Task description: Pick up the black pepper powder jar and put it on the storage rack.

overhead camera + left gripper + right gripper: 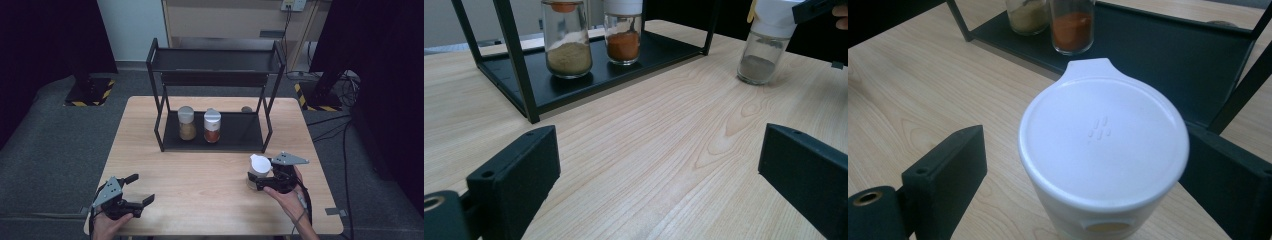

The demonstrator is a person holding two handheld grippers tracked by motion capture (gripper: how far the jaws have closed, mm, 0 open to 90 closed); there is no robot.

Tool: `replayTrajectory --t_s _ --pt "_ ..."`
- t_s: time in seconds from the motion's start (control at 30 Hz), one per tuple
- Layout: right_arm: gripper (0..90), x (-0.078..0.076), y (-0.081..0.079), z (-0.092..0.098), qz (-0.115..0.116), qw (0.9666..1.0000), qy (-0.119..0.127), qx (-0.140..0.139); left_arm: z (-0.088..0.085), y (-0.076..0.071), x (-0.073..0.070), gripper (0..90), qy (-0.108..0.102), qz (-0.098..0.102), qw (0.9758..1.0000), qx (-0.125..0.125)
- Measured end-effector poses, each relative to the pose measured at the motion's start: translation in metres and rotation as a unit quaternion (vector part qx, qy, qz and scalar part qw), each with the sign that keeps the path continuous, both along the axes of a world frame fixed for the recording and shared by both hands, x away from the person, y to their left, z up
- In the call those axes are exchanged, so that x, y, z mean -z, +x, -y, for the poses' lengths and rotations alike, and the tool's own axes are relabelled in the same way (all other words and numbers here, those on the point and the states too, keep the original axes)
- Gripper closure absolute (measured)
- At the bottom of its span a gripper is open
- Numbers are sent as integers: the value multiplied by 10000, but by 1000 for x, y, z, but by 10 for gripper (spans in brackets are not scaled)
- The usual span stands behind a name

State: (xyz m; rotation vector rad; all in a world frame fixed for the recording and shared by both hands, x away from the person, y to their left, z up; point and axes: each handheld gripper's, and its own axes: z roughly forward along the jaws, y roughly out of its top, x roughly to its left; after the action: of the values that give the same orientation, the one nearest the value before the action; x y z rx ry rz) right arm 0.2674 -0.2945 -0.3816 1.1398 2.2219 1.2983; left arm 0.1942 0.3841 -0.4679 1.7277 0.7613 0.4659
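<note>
A: While the right claw [256, 181] straddled the white-capped jar [258, 169], did its jaws grip?
B: No, parted, a gap visible on one side. Jar stood upright on the surface [200, 180], before the rack [212, 97]. Left claw [141, 189] open, well apart.

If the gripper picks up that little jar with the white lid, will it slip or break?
The jar looks like smooth glass, so it could slip and might crack if dropped. It's nearly empty, so probably light. Tall and narrow, it may tip if nudged near its white lid.
</note>
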Motion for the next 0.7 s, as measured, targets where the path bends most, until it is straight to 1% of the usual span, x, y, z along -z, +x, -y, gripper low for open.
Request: replayTrajectory --t_s 0.1,0.27,0.3,0.37,0.4,0.43,0.47,0.5,0.57,0.7 --pt "103 3 2 -2 -2 10000 -11 19 0 0 0 24 1 -2 10000 5" --pt "170 8 2 -4 19 10000 -4 60 0 0 0 25 -1 -2 10000 2" --pt "187 9 1 -5 33 10000 -25 83 0 0 0 25 -1 -2 10000 1" --pt "216 12 0 -4 67 9999 23 123 0 0 0 24 -1 -4 10000 1" --pt "245 13 -1 -4 81 9998 27 158 0 0 0 24 -3 -6 10000 -1" --pt "276 14 -2 -5 125 9997 1 189 0 0 0 24 -6 -6 10000 1" --pt "288 15 -4 -5 183 9996 -39 214 0 0 0 24 -4 -5 10000 1" --pt "290 17 -5 -6 208 9995 -31 226 0 0 0 24 -3 -4 10000 2" --pt "299 16 -8 -9 285 9992 -113 259 0 0 0 24 -4 -2 10000 1" --pt "302 16 -10 -12 330 9989 -158 298 0 0 0 24 -9 0 10000 7"
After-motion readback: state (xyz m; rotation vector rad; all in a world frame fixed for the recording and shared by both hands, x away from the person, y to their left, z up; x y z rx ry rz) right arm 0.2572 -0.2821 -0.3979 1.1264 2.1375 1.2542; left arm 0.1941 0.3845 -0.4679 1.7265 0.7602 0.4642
